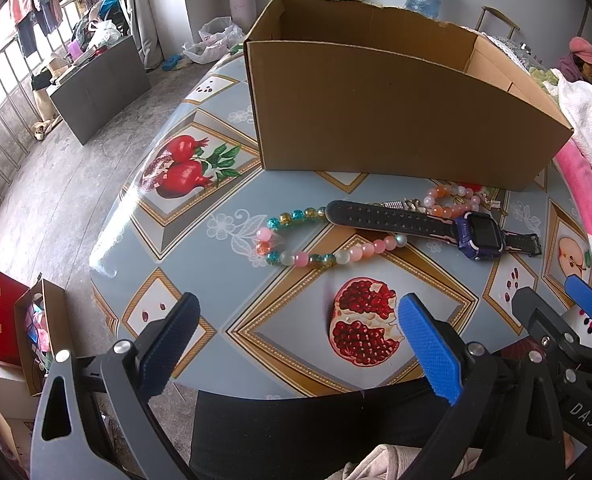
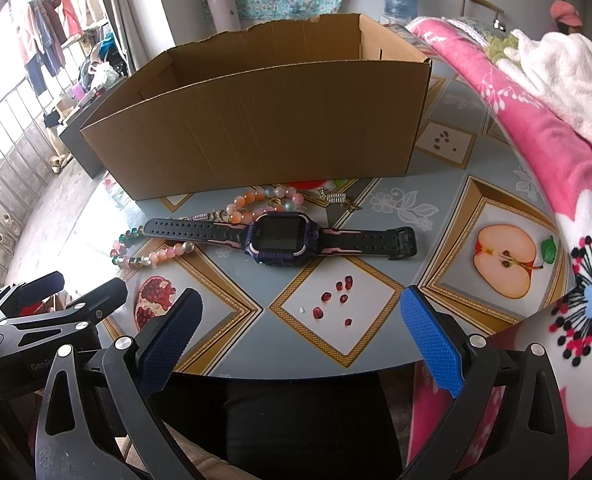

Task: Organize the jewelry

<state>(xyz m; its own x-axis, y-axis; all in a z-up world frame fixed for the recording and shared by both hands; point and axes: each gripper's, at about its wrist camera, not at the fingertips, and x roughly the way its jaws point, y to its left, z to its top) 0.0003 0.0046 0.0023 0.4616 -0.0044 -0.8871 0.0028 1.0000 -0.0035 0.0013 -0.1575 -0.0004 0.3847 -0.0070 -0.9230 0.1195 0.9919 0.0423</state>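
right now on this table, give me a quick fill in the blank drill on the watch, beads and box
1. The smartwatch lies with its strap across the ____ bead strand.
2. Behind the jewelry stands an open-topped ____ box.
3. Both the left claw and the right claw have their jaws ____ and hold nothing.
4. Printed on the tablecloth, to the right of the watch in the right wrist view, is a halved ____.

Missing words: pink and teal; cardboard; open; apple

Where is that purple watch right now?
The watch lies flat on the table, centre of the right wrist view, in front of the cardboard box, its strap across the bead strand.
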